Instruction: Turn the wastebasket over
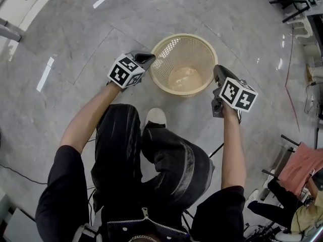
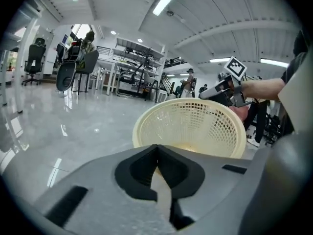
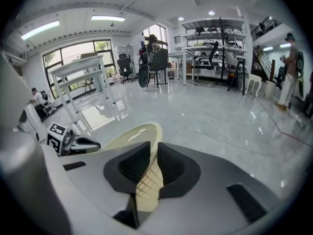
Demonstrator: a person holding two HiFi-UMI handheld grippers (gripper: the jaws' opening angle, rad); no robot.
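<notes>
A cream mesh wastebasket (image 1: 181,37) stands upright on the grey floor, its open mouth facing up. At the basket's left rim is my left gripper (image 1: 149,59), shut, with a thin cream strip of the rim pinched between its jaws (image 2: 157,156). The basket (image 2: 190,124) rises just beyond those jaws. My right gripper (image 1: 218,70) is at the right rim. In the right gripper view it (image 3: 150,151) is shut on the mesh wall (image 3: 146,185), which runs down between the pads. Each gripper shows across the basket from the other: the right (image 2: 216,93), the left (image 3: 89,144).
My dark-trousered legs and a white shoe (image 1: 155,117) are just behind the basket. A seated person (image 1: 298,205) is at the lower right. A thin red cable (image 1: 288,59) runs along the floor on the right. Office chairs (image 2: 73,72) and shelving (image 3: 215,33) stand far off.
</notes>
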